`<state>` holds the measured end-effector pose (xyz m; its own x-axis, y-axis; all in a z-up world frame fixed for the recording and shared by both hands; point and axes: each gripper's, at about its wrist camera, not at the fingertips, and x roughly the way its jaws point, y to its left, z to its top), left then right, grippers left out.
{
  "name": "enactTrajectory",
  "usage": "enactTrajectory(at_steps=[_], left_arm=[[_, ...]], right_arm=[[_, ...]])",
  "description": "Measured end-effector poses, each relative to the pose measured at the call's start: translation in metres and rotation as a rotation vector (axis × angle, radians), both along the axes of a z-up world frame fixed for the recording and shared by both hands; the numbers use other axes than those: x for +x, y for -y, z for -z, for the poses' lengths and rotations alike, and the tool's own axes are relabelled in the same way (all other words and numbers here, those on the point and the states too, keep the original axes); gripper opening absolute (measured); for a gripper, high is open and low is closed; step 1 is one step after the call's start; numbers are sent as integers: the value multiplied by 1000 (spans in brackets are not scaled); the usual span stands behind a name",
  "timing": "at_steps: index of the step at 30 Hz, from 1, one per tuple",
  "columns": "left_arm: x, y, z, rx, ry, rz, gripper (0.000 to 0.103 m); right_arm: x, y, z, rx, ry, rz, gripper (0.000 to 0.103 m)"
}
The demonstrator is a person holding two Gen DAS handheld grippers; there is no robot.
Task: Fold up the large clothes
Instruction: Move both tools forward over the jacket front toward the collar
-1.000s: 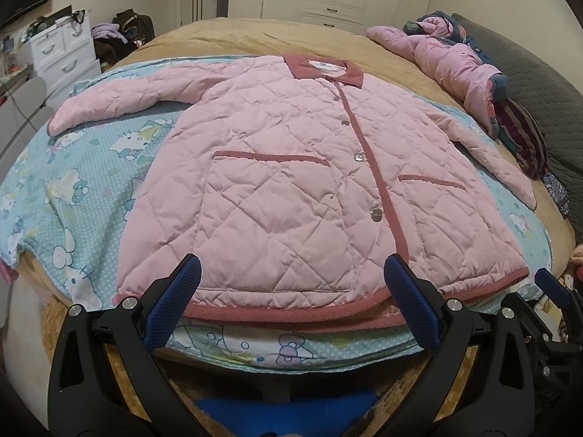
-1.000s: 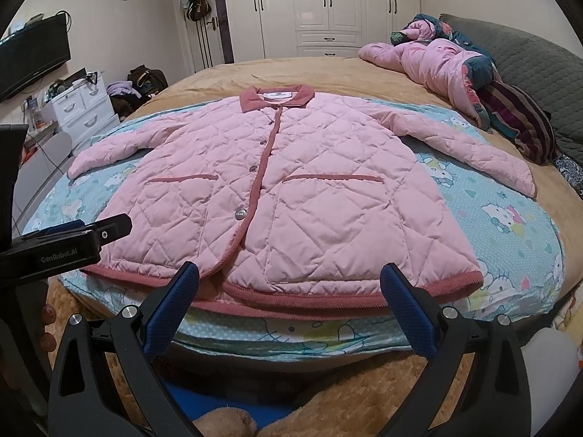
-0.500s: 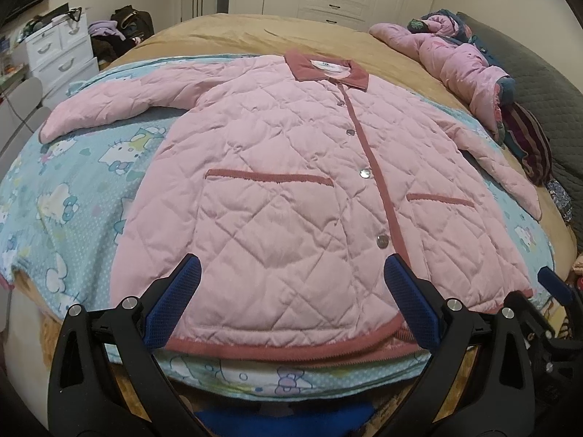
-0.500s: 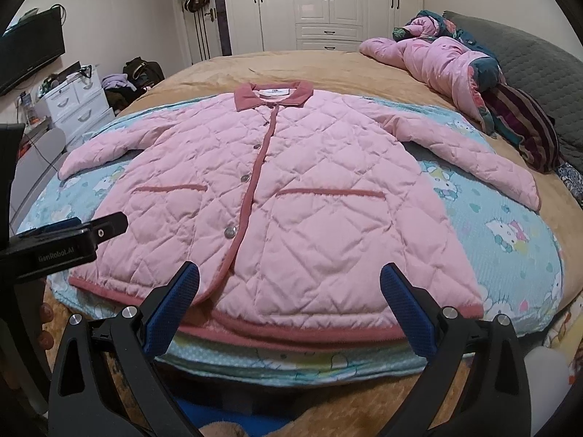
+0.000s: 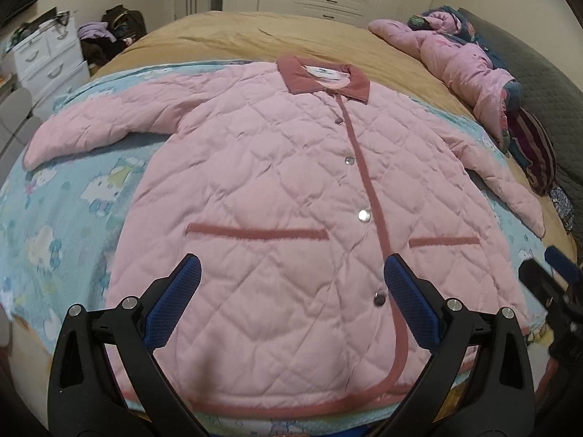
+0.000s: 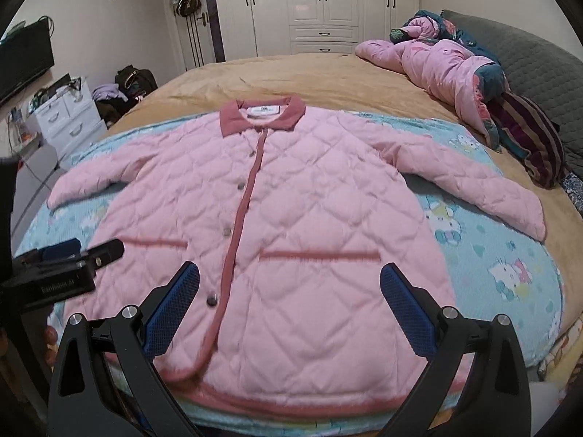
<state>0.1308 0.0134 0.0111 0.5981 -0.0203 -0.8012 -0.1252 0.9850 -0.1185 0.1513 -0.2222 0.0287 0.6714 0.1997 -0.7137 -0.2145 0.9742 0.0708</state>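
We see the pink quilted jacket (image 5: 277,189) lying flat on the near part of the bed, its hem along the bed's near edge, directly under and ahead of both tools. The left gripper (image 5: 291,306) hangs over the lower front panel beside the button placket; its blue pads (image 5: 175,302) stand wide apart and hold nothing. We cannot tell whether the fingertips touch the fabric. The right gripper (image 6: 289,306) hangs over the other lower panel, just below the pocket trim (image 6: 320,255), jaws likewise spread wide and empty. In the right wrist view the left gripper shows at the left edge, over the jacket's lower corner.

The jacket is front side up and buttoned, with a dark-rose placket (image 6: 240,218) running hem to collar, snap buttons (image 5: 363,215) beside it, rose binding along the hem, and a rose collar (image 5: 322,78) at the far end with a white label inside. Both sleeves (image 6: 470,185) are spread outward toward the bed's side edges. It rests on a light-blue cartoon-print blanket (image 6: 506,266), which lies on a tan bedspread (image 6: 309,76).

Farther, at the bed's far right corner, a second pink padded garment (image 6: 433,65) lies crumpled next to a striped cloth (image 6: 528,134) and a grey quilted headboard (image 6: 535,58). Beyond the bed stand white wardrobes (image 6: 320,7); a white drawer unit (image 6: 69,113) is off the left edge.
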Motion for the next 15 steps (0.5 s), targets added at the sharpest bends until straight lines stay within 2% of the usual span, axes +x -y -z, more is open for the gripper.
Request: enactTrajectory(at_steps=[15], left_arm=[[86,20,-24,-3,7,65,94]], right_arm=[[87,31,-27,28,17,90,99]])
